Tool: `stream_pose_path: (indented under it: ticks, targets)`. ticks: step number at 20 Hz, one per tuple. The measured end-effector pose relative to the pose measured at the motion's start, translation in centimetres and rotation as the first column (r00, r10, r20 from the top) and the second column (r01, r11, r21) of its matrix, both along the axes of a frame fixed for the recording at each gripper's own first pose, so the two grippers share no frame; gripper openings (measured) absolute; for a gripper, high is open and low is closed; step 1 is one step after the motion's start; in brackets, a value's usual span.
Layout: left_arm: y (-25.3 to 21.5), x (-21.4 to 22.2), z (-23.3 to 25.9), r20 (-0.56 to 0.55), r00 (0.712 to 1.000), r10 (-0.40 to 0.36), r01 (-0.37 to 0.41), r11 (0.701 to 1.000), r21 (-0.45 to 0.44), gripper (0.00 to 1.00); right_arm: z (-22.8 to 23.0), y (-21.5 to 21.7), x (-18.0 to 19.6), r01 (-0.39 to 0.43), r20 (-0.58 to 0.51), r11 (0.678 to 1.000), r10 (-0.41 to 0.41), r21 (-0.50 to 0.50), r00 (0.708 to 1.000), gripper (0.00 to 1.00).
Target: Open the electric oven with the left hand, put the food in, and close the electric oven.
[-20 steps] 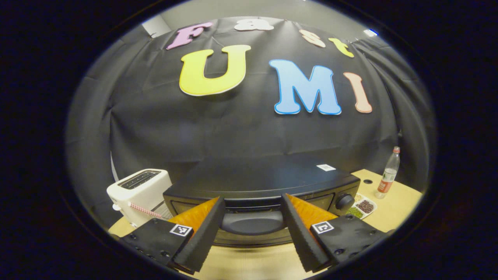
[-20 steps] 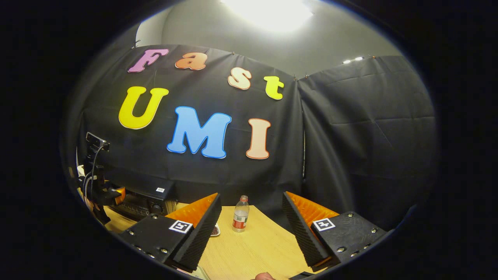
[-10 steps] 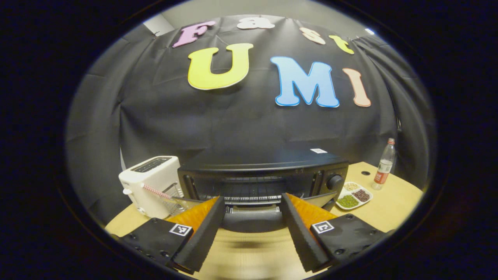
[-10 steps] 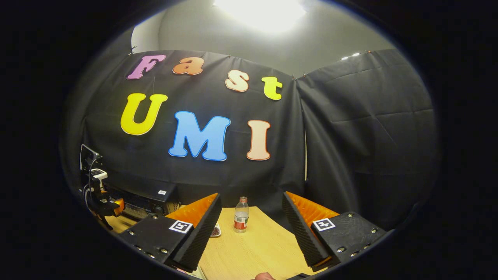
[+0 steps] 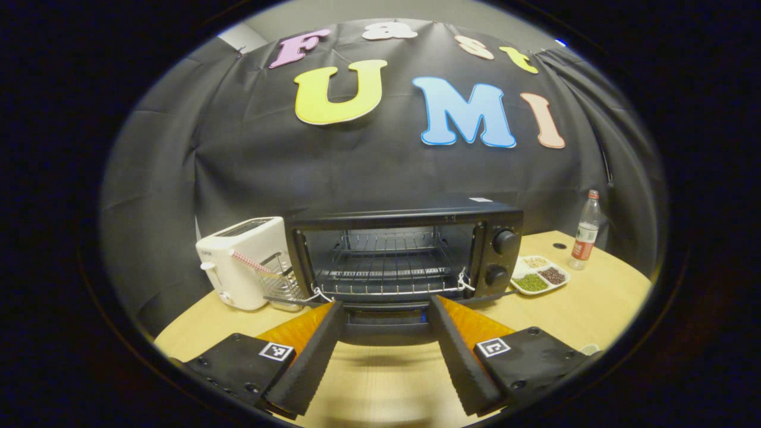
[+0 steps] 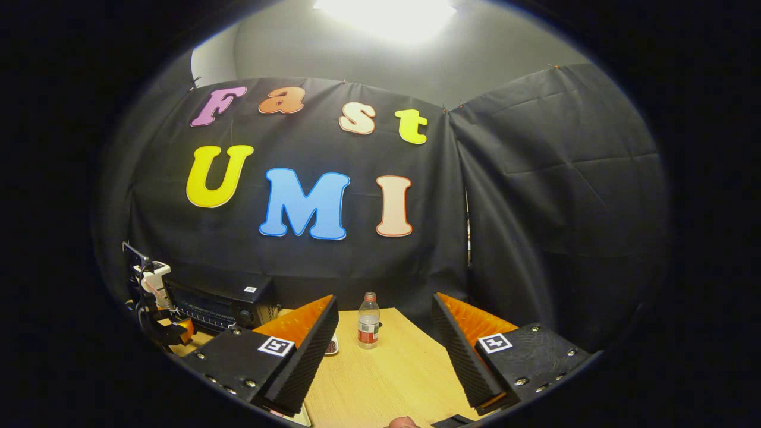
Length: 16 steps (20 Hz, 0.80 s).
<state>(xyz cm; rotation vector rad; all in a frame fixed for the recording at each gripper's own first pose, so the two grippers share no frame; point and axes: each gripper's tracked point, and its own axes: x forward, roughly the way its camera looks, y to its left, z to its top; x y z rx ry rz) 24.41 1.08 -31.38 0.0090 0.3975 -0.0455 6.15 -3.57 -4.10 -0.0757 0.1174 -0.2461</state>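
In the left gripper view, going from left to right, a white toaster (image 5: 241, 261) stands at the far left of the wooden table (image 5: 594, 303), with a small wire basket (image 5: 279, 284) just beside it and a red-and-white striped stick (image 5: 252, 262) lying across the basket's top. Next comes the black electric oven (image 5: 404, 249) — its door (image 5: 386, 324) is swung down flat toward you, and the wire rack (image 5: 386, 267) inside is bare. Two knobs sit one above the other on the oven's right panel (image 5: 502, 258). Your left gripper (image 5: 385, 351) has its fingers spread wide, one on each side of the lowered door's front edge; whether either finger touches the door, you cannot tell from here. Right of the oven lies a white divided dish (image 5: 540, 276) with green, dark and pale food in its compartments, and farther right a clear bottle (image 5: 585, 229) with a red cap stands upright near the table's back edge.

In the right gripper view, the left gripper's body shows at the far left in front of the oven. Your right gripper (image 6: 383, 351) hangs above the table well apart from the oven, fingers spread with nothing between them — the bottle stands beyond the gap.
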Motion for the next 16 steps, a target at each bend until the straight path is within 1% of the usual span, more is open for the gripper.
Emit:
stream_pose_path:
  ticks: [1,2,3,7,8,9,10,11,13,14,16]
  targets:
    - [-0.1,-0.2,-0.4,-0.011,1.000,0.001,-0.001,1.000,0.001,1.00,-0.1,-0.3,-0.2,0.003,-0.002,1.000,-0.003,0.000,1.000,0.97]
    - [-0.3,-0.6,-0.8,-0.021,1.000,0.000,0.000,1.000,-0.004,0.96,-0.2,-0.5,-0.4,0.007,-0.006,1.000,-0.007,-0.002,1.000,0.96]
    - [-0.4,-0.8,-1.1,-0.025,1.000,0.003,-0.003,1.000,-0.004,1.00,-0.4,-0.9,-0.8,0.011,-0.011,1.000,-0.011,-0.005,1.000,0.97]
    - [-0.5,-2.0,-2.4,-0.065,0.998,0.009,-0.010,1.000,-0.014,1.00,-1.0,-1.3,-1.6,0.014,-0.040,1.000,-0.014,0.012,0.999,0.97]
    - [-0.5,-2.4,-3.0,-0.077,0.997,0.009,-0.011,1.000,-0.017,0.96,-1.0,-1.3,-1.7,0.014,-0.047,1.000,-0.013,0.022,0.999,0.97]
    - [-0.6,-2.9,-3.7,-0.091,0.996,0.009,-0.010,1.000,-0.015,0.96,-1.0,-1.4,-1.9,0.014,-0.049,0.999,-0.012,0.030,0.999,0.97]
    - [-0.6,-3.3,-4.2,-0.106,0.994,0.008,-0.009,1.000,-0.009,1.00,-1.0,-1.4,-1.9,0.013,-0.050,0.999,-0.011,0.035,0.999,0.97]
    - [-0.7,-3.6,-4.7,-0.117,0.993,0.006,-0.006,1.000,-0.001,0.96,-1.1,-1.4,-2.0,0.011,-0.053,0.999,-0.009,0.042,0.999,0.97]
    - [-0.8,-3.9,-5.5,-0.134,0.991,0.009,-0.008,1.000,0.010,0.96,-1.1,-1.3,-2.1,0.006,-0.062,0.998,-0.002,0.058,0.998,0.97]
    - [-0.9,-4.0,-5.5,-0.135,0.991,0.009,-0.009,1.000,0.004,1.00,-1.0,-1.3,-2.0,0.003,-0.061,0.998,0.001,0.066,0.998,0.97]
    - [-1.4,-4.2,-5.2,-0.132,0.991,0.011,-0.013,1.000,-0.013,1.00,-1.1,-1.1,-1.8,-0.007,-0.063,0.997,0.012,0.077,0.998,0.97]
